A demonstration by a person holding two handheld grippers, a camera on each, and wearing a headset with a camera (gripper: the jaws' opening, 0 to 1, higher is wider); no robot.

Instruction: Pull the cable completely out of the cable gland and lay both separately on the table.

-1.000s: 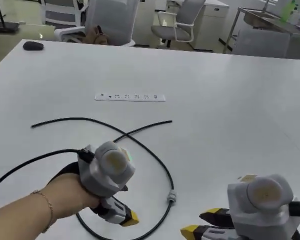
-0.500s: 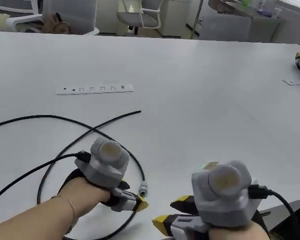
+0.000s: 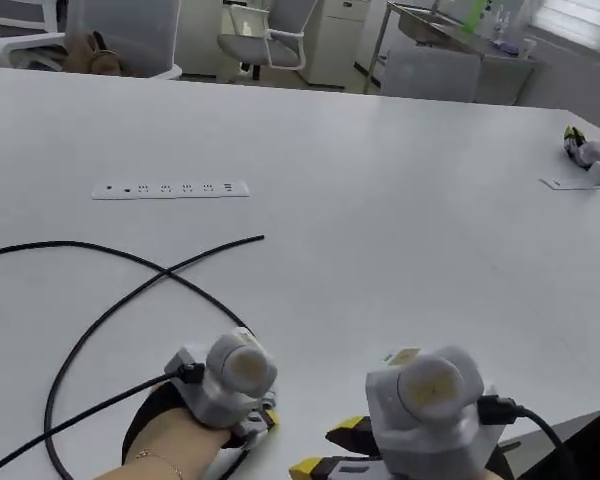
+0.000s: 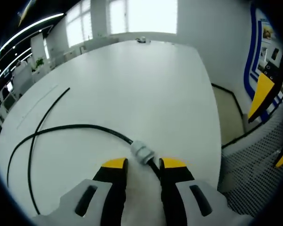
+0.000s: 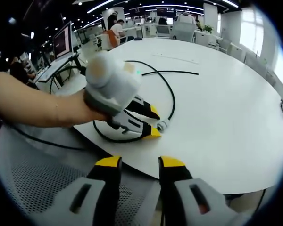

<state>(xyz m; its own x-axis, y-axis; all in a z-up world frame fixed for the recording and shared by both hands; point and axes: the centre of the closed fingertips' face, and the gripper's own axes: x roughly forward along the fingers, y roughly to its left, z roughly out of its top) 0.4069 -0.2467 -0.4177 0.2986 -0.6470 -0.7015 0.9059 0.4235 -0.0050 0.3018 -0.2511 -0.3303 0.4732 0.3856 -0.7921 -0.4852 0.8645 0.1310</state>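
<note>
While left claw gapes beside cable gland, power strip markings unreadable.

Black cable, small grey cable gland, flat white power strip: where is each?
Black cable (image 4: 85, 126), left gripper view, middle of its curved run.
Grey cable gland (image 4: 142, 152), left gripper view, its body.
White power strip (image 3: 170, 189), head view, centre of its top.
</note>
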